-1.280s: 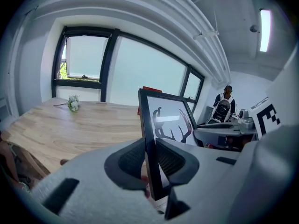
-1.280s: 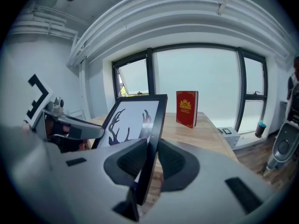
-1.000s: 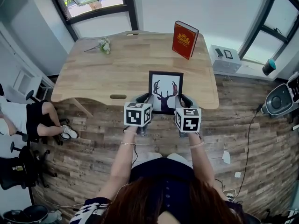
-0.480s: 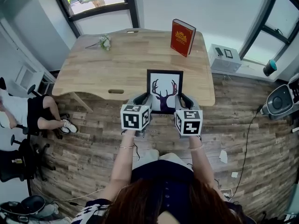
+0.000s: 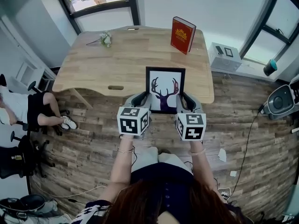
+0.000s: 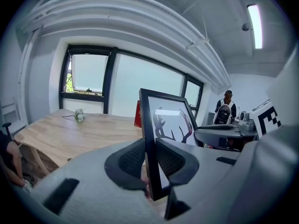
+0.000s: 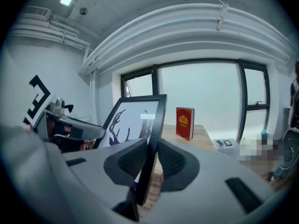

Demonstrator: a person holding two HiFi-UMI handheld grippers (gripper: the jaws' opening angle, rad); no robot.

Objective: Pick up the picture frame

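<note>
In the head view, a black-rimmed rectangular picture frame with an antler print [image 5: 165, 88] stands upright over the near edge of the pale wooden bench [image 5: 107, 64]. The left gripper [image 5: 140, 100] and right gripper [image 5: 187, 101] flank it, one on each side rim, probably so the frame cannot swing. A red hardback book [image 5: 182, 35] stands at the bench's far right corner, and a white flower sprig [image 5: 105, 39] lies at its far left.

In the left gripper view, the fingers [image 6: 132, 158] are clamped low on the frame's left rim, pads pressing front and back.

In the right gripper view, the fingers [image 7: 172, 160] pinch the right rim likewise. Whether the frame's lower edge clears the bench I cannot tell.
</note>
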